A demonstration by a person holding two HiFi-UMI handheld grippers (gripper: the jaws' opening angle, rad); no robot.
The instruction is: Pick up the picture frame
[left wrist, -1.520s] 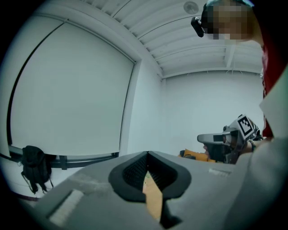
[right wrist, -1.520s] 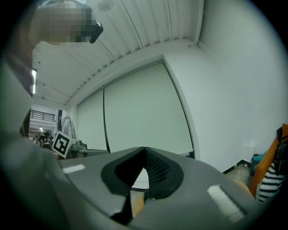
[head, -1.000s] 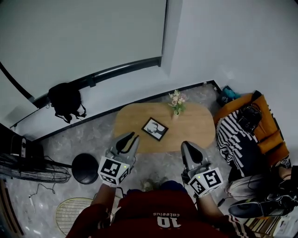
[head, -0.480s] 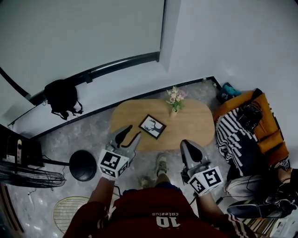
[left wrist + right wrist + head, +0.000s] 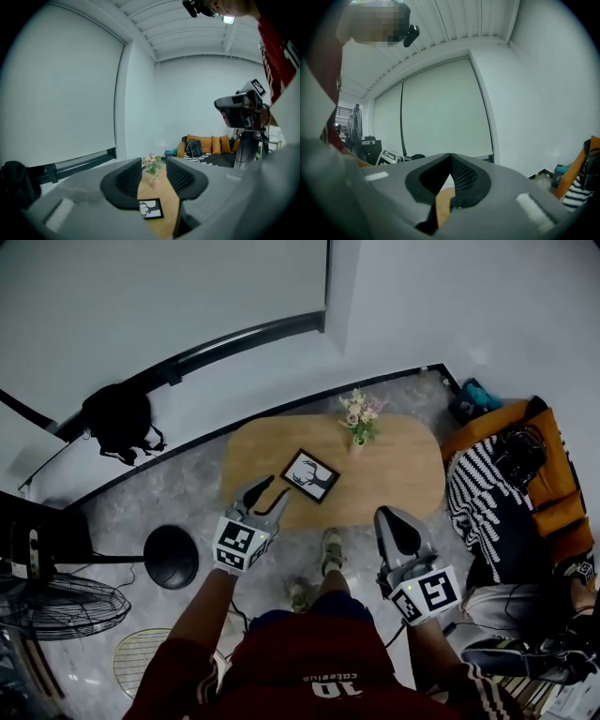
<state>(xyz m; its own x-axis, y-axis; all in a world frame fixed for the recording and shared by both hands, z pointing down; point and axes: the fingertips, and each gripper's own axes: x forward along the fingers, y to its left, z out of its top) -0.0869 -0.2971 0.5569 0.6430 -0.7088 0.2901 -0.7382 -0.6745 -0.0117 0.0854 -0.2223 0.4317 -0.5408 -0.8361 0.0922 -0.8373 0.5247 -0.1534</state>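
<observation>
Black rectangular picture frame [image 5: 310, 475] lies on oval wooden table [image 5: 398, 479], just ahead of left gripper [image 5: 265, 493]. Its jaws, just opened, stand spread and empty. Right gripper [image 5: 397, 528]: jaws pressed together.

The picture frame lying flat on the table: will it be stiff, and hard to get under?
Probably stiff: the picture frame shows straight dark edges. It lies flat on the table, so it likely slides before an edge lifts. It looks thin, so probably light.

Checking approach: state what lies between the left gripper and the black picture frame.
Only bare wooden table separates left gripper from black picture frame, in head view.
</observation>
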